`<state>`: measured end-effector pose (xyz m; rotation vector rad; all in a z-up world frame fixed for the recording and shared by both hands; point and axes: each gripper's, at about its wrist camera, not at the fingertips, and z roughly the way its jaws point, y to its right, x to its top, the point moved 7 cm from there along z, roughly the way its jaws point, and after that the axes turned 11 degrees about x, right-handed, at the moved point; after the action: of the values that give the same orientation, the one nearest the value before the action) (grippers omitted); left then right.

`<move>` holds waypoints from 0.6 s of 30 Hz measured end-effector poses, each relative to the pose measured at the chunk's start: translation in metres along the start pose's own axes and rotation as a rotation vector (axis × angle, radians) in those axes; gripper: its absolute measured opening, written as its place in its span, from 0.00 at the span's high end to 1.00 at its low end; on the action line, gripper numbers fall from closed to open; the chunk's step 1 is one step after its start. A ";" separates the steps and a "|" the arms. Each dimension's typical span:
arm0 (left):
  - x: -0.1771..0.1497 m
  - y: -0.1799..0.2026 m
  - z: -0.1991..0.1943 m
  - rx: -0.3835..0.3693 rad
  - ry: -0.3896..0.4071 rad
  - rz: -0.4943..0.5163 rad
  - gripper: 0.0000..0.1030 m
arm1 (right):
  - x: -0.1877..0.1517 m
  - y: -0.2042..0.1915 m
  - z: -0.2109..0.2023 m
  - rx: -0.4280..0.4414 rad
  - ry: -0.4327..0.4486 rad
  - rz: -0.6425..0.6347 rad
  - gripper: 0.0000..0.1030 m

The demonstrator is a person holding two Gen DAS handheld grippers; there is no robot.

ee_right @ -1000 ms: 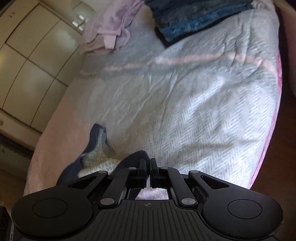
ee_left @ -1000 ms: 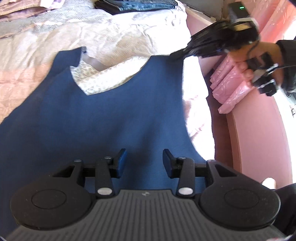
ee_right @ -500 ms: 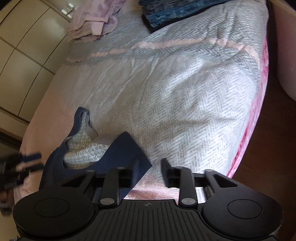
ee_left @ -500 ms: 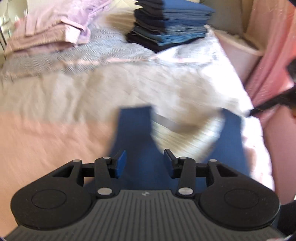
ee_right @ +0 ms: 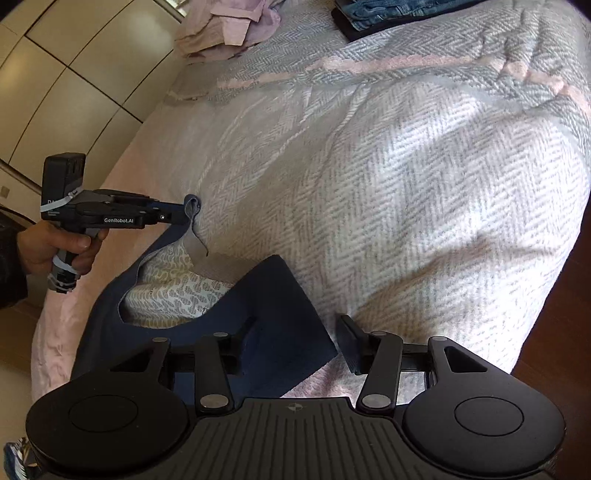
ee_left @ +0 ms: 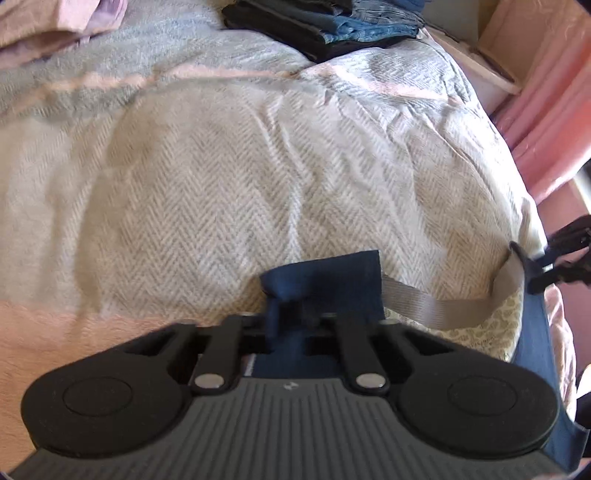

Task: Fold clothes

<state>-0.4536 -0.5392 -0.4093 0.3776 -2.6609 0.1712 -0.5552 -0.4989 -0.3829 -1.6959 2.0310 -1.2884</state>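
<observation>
Since half a second ago the left gripper [ee_left: 308, 317] has gone from open above the cloth to clamped on the near-left shoulder strap of the navy vest [ee_right: 273, 306]; its fingers [ee_left: 275, 314] are drawn together with the blue strap bunched between them. From the right wrist view the same tool [ee_right: 177, 218] appears at the left, pinching the strap tip where it lifts off the bed [ee_right: 406, 166]. Over that half second the right gripper [ee_right: 295, 332] has kept its fingers [ee_right: 349, 341] spread wide with nothing between them; they straddle the vest's right shoulder corner, which lies flat on the bedspread. One second ago that pair was pinched shut on the cloth.

The vest lies on the near part of the bed, patterned lining [ee_right: 177, 291] showing at the neck opening, with a grey strip [ee_left: 443, 299] running across it. Far across the bed sit a stack of folded jeans [ee_left: 332, 26] and a heap of pink clothes [ee_right: 225, 26].
</observation>
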 end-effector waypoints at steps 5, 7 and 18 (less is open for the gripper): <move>0.026 -0.032 -0.048 0.173 0.168 -0.088 1.00 | 0.025 -0.014 -0.014 -0.027 -0.008 -0.052 0.99; 0.028 -0.041 -0.044 0.227 0.185 -0.101 1.00 | 0.040 -0.024 -0.024 -0.023 0.034 -0.090 0.99; -0.016 -0.051 -0.054 0.296 0.124 -0.207 0.75 | 0.026 -0.014 -0.032 -0.183 0.035 -0.105 0.76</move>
<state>-0.4031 -0.5746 -0.3650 0.7093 -2.4571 0.5089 -0.5743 -0.5060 -0.3445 -1.8950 2.1657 -1.2020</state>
